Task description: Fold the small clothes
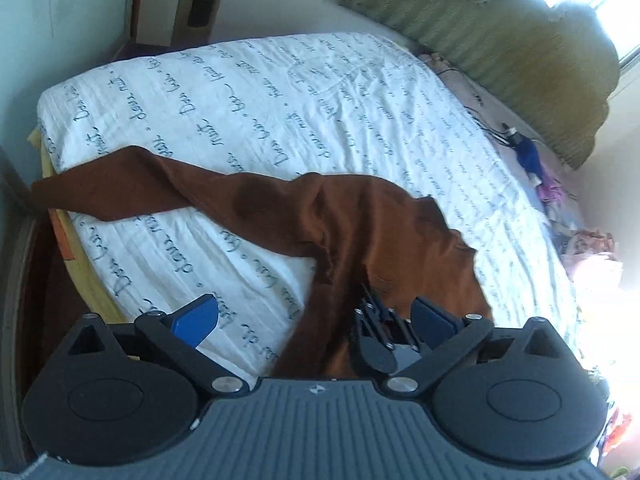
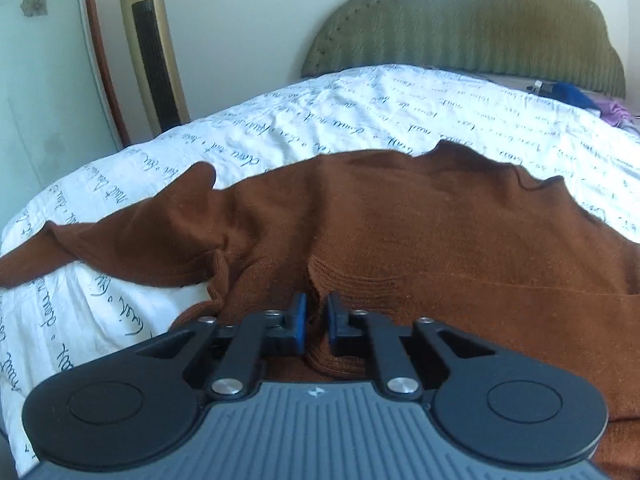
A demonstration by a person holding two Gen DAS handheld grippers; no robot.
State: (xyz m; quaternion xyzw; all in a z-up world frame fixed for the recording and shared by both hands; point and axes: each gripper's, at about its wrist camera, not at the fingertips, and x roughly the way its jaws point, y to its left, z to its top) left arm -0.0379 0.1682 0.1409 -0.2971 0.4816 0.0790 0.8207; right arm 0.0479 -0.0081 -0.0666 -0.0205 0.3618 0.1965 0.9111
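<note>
Pinching the brown sweater's ribbed hem, right tongs (left tongs released).

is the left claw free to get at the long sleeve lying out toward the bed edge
Probably yes. The left claw is open and holds nothing, and the brown sweater's sleeve lies flat on the printed bedspread with nothing on it. The right claw, shut on the sweater's ribbed hem, sits off that path.

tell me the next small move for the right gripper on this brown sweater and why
Probably lift and carry the pinched ribbed edge toward the sleeve side. The right gripper is shut on the brown sweater, the left gripper stands open, and one sleeve still trails off the bed.
</note>
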